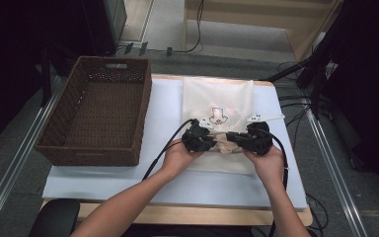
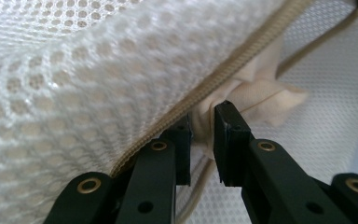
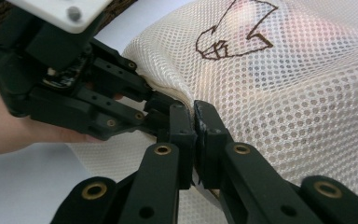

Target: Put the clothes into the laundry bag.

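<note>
Mesh bag [image 1: 218,106] edge (cream) pinched between left gripper [image 1: 201,138] and right gripper [image 1: 246,139].

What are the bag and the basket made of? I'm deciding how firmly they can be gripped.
The mesh bag looks like soft cream synthetic netting: regular round holes, limp folds, a woven tan zipper tape along its edge. The basket looks like dark brown woven wicker or rattan, matte and stiff, with straight walls; real or imitation cannot be told. Both grippers pinch the bag's edge.
</note>
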`<state>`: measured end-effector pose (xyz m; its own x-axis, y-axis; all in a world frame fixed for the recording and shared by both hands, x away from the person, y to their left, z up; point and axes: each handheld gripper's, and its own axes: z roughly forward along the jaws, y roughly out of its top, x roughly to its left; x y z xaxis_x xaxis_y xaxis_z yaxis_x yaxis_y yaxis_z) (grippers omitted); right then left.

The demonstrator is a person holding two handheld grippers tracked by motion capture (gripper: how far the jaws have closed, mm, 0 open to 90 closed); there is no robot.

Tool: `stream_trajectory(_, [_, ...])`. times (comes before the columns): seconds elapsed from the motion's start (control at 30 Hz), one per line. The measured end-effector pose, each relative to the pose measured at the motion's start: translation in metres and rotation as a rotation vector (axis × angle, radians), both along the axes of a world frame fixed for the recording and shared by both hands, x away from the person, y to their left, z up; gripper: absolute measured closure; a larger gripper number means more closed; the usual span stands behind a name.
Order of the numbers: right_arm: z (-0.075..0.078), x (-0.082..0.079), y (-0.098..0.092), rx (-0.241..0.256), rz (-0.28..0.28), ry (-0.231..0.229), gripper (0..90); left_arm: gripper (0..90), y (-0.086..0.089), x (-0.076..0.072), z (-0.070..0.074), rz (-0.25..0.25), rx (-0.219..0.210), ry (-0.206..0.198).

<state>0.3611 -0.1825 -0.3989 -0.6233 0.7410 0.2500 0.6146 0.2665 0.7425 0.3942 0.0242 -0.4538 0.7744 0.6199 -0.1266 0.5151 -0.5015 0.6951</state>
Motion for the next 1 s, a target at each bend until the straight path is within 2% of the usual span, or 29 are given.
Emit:
stream_trajectory(0.03, [-0.001, 0.0, 0.001, -0.003, 0.003, -0.001, 88.6, 78.9, 0.0, 0.002, 0.0, -0.002, 0.012, -0.002])
stream_trajectory(0.1, [-0.002, 0.0, 0.003, -0.006, 0.009, 0.002, 88.6, 78.2, -0.002, 0.006, -0.002, 0.03, 0.003, -0.004])
stream_trajectory(0.23, [-0.002, 0.0, 0.007, -0.017, 0.015, -0.001, 88.6, 77.1, -0.006, 0.008, -0.006, 0.051, 0.002, -0.017])
stream_trajectory(0.33, [-0.003, 0.0, 0.007, -0.018, 0.014, 0.005, 88.6, 74.8, -0.006, 0.009, -0.006, 0.052, -0.01, 0.0])
stream_trajectory(0.4, [-0.003, 0.001, 0.006, -0.018, 0.014, 0.004, 88.6, 74.0, -0.003, 0.01, -0.003, 0.03, -0.017, 0.029])
stream_trajectory(0.53, [-0.003, 0.001, 0.006, -0.013, 0.018, 0.002, 88.6, 72.5, 0.001, 0.007, 0.003, 0.009, -0.021, 0.039])
stream_trajectory(0.57, [-0.003, 0.001, 0.004, -0.01, 0.013, 0.002, 88.6, 68.6, 0.003, 0.004, 0.007, -0.012, -0.034, 0.048])
stream_trajectory(0.67, [-0.002, 0.001, 0.004, -0.008, 0.011, 0.0, 88.6, 63.7, 0.005, 0.0, 0.011, -0.028, -0.039, 0.048])
stream_trajectory(0.87, [-0.001, 0.0, 0.004, -0.007, 0.008, -0.003, 88.6, 56.1, 0.011, -0.012, 0.026, -0.065, -0.037, 0.023])
stream_trajectory(1.0, [-0.001, 0.001, 0.003, -0.005, 0.01, -0.003, 88.6, 53.5, 0.017, -0.019, 0.037, -0.091, -0.055, 0.015])
